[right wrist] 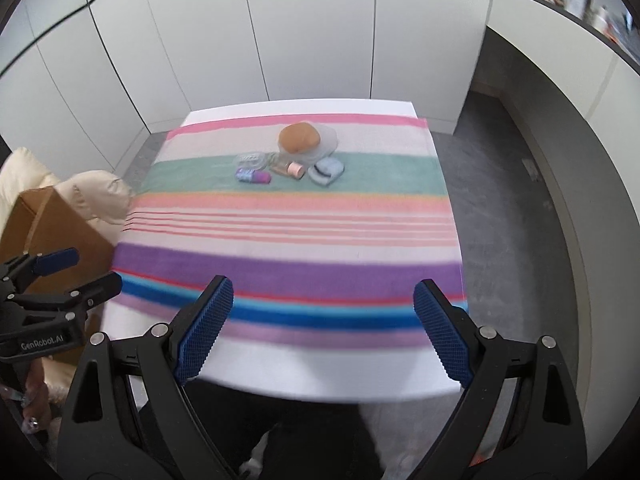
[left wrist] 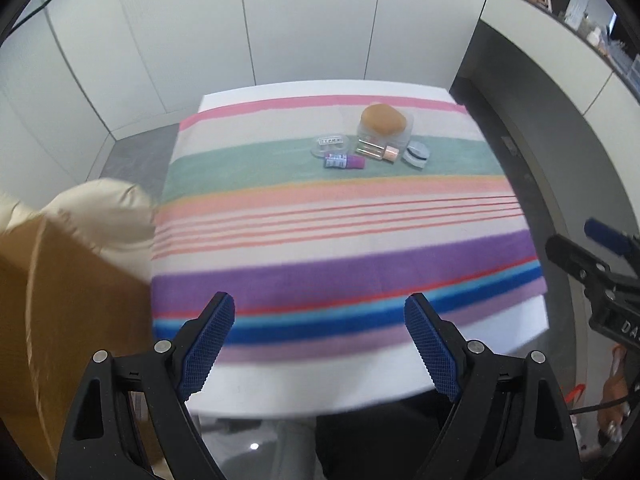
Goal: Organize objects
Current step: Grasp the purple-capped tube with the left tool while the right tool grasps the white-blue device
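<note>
Both grippers' blue ribbed fingers (left wrist: 208, 344) gape wide, empty. At twelve o'clock, the small purple-capped plastic bottle (left wrist: 344, 161) looks light and slick; best pinched mid-body.

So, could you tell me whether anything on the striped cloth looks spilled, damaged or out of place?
Nothing looks spilled or broken. The small purple-capped bottle and the clear glass bottle with a rose-gold cap lie on their sides, clustered by the clear plastic container holding a tan round sponge. Both grippers are open, empty.
</note>
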Demonstrator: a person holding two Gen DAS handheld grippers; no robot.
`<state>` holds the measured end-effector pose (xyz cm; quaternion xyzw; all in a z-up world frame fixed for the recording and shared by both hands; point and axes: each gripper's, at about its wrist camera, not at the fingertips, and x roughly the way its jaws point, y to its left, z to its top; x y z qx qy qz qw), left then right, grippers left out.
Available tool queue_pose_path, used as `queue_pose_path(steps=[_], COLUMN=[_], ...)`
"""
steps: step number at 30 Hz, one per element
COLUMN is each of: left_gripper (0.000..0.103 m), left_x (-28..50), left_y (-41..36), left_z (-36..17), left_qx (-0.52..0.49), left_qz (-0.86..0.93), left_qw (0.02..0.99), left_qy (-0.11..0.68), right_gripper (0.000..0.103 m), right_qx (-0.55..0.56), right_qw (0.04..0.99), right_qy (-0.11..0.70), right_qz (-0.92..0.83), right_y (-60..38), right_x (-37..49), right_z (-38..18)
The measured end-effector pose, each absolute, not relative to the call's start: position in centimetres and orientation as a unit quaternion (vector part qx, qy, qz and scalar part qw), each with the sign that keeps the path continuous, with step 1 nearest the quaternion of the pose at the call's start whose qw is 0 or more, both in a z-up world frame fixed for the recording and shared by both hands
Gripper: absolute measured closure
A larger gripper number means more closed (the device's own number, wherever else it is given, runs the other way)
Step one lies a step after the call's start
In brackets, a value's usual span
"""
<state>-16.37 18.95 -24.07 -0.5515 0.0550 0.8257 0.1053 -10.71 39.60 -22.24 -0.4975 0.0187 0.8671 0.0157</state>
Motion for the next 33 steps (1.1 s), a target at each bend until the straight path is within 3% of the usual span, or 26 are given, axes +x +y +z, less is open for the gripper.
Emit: queue_pose_path(steps=[12,19,21,24,31,33], left_gripper=[0.015,0.015,0.015,0.015,0.015,0.019], left_x=[-29.4,-32.8,-33.3,-34.0,-34.9,-35.2], left_y=[21.0,22.8,23.2,24.0,26.4,26.7], left_z=[-34.1,-37.4,-37.9,-38.2,-38.4,-38.4], left_qx=[-0.598,-0.605,-0.603,-0.603,-0.593,-0.59], left_qz=[0.795,0.788,0.789,0.788,0.794,0.798], left_qw=[0.099,0.106,0.105,0.111,0.121,0.116], left_qy=[0.038,0.05,0.057,0.051,0.05,0.041], right_gripper=[0.01,0.008,0.013,0.042,0.042,0.042], right_qx=[-0.535,-0.51,-0.495,-0.477,-0.499,-0.506], right_qw=[-0.042,-0.104,-0.111,-0.11,-0.082,-0.072], right_qy=[-0.038,-0.056,-0.065,-0.069,-0.001,0.027], right_qz=[0.843,0.852,0.86,0.869,0.863,0.859], right_y=[42.3,42.4,42.1,42.0,43.6,44.0], right_x=[-26.4,-31.4,-31.7,-31.1,-29.5,-28.8], right_z=[-35.3,-39.3,-39.3,-39.0,-38.6,-38.4])
